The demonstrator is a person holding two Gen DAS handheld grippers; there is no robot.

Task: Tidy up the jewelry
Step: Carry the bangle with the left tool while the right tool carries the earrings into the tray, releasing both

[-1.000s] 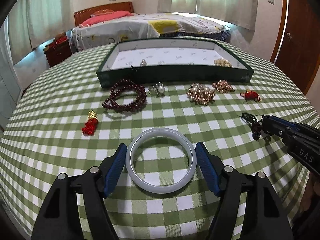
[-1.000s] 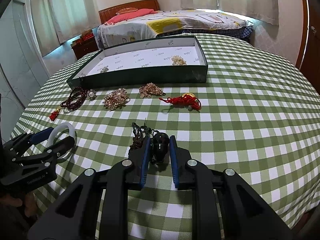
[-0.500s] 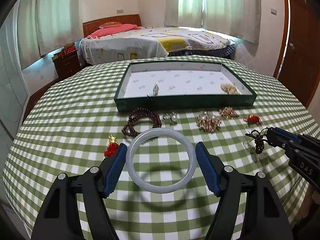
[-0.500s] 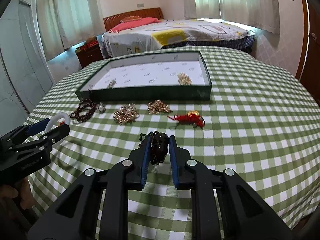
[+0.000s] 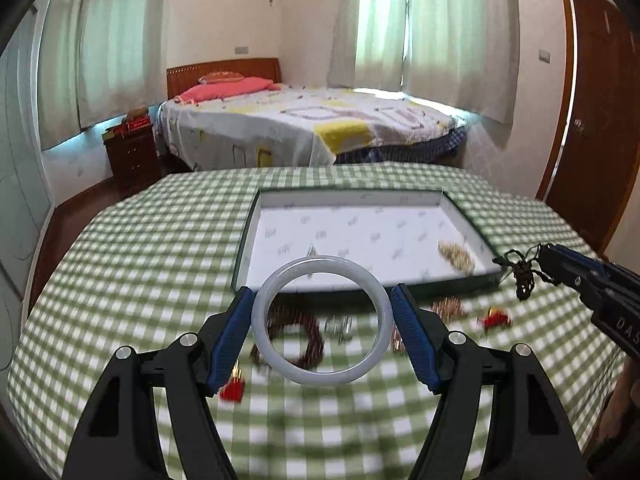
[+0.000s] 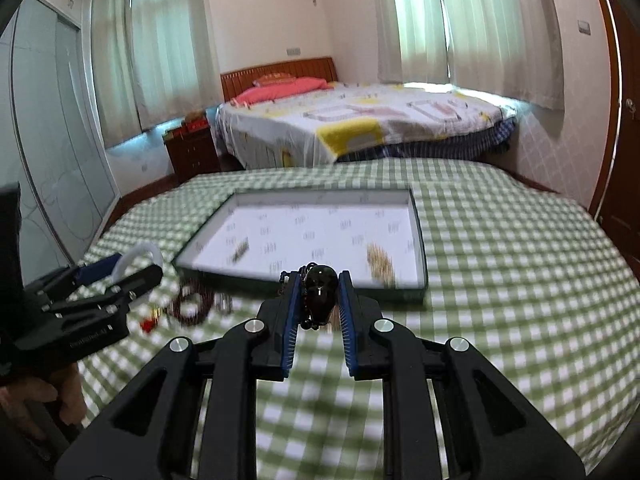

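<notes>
- The left gripper (image 5: 322,320) clamps 1 pale, translucent white bangle (image 5: 322,376) across its width, held above the table (image 5: 140,248).
- The right gripper (image 6: 319,298) pinches 1 glossy black pendant (image 6: 320,294) on a dark cord.
- Beyond, blurred pieces lie on the checked cloth.
- Farther, 1 green tray (image 5: 440,286) holds 2 pieces, 1 being a gold cluster (image 5: 456,256).

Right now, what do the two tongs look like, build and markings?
Both look alike: left tongs and right tongs have matte black angular linkage arms with triangular cutouts, silver round pivot bolts, and blue ribbed pads on the fingers. The right unit's side carries white lettering, partly readable as "DAS". No cables or sleeves visible.
</notes>
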